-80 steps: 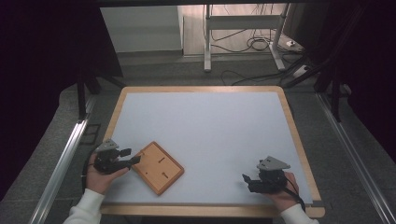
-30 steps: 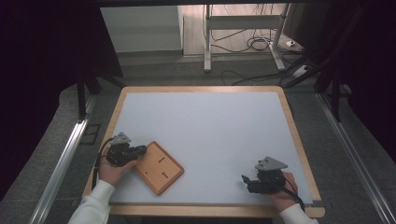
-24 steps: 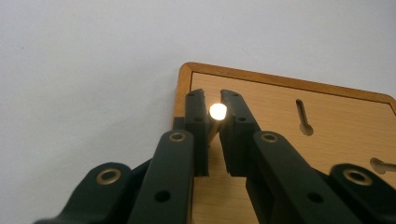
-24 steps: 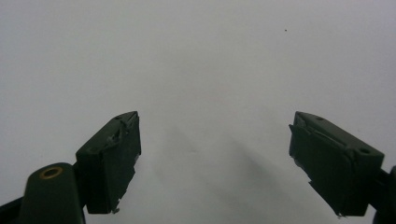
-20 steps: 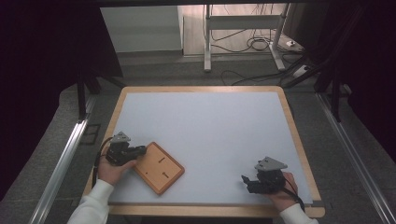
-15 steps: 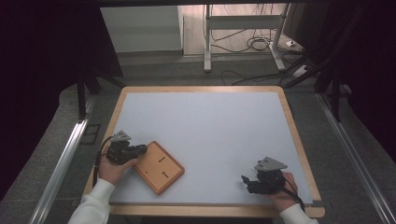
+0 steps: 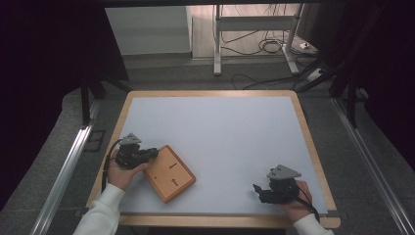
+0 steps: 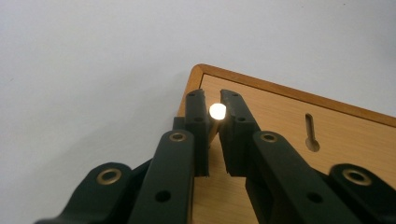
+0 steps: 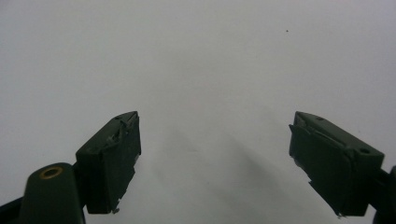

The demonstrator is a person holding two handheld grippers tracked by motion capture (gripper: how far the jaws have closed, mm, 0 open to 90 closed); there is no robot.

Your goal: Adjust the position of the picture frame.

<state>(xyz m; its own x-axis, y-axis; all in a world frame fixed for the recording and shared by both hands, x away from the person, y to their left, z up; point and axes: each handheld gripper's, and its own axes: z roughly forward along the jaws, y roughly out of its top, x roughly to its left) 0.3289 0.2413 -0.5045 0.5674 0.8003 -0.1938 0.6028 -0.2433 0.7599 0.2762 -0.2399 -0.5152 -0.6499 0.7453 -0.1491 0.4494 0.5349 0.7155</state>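
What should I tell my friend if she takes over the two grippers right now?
Left gripper: shut on a small white peg at the corner of the flat rectangular wooden board.
Right gripper: open, nothing between its jaws, near the front right of the white table.
The board lies flat near the front left, keyhole slots facing up.
Done: peg gripped.
Left: probably pull it out or move the board; I can't tell whether the peg is fixed to the board.

We see a worktop (image 7: 220, 132) with a pale, bare surface framed by a light wooden rim. Beyond its far edge, on the floor (image 7: 161, 68), stands a white metal stand (image 7: 254, 29) with loose cables (image 7: 266, 46) coiled beneath it. A metal rail (image 7: 66, 166) runs along the left.
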